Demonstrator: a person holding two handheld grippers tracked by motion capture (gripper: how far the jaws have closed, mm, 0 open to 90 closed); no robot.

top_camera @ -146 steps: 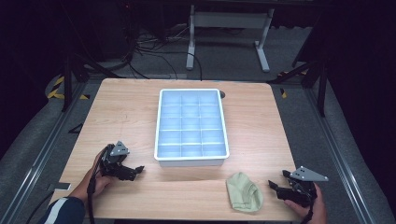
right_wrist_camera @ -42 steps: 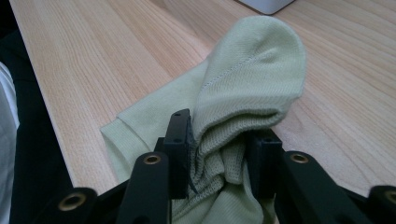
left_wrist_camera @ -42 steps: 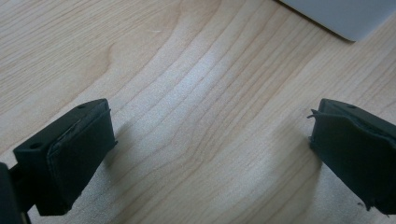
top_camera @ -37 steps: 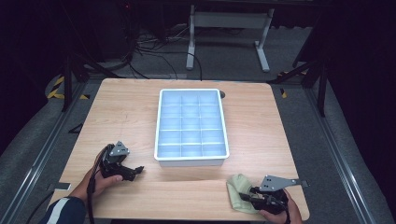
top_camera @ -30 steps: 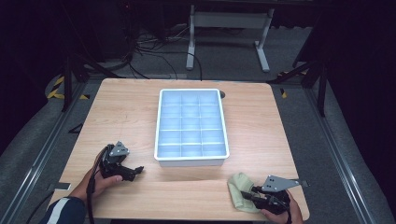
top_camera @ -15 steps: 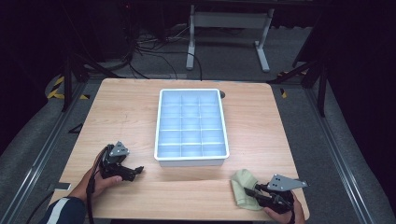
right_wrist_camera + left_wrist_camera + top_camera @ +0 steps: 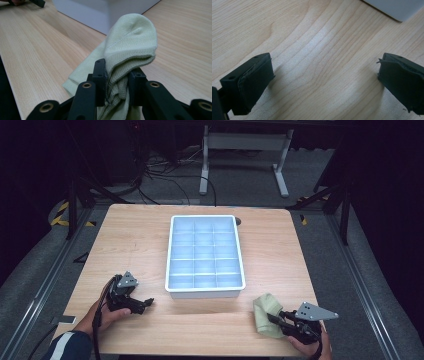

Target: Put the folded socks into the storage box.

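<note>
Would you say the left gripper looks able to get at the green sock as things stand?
Probably yes, though it is a long reach. The left gripper rests open near the table's front left, and the sock lies front right, already pinched by the right gripper. Bare wood lies between them, in front of the tray.

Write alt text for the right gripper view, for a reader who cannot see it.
The right gripper has its two black jaws shut on a bunched fold of a pale green sock, whose rounded end rises above them. It lies on a light wooden table, with the wall of a white tray behind it.
</note>
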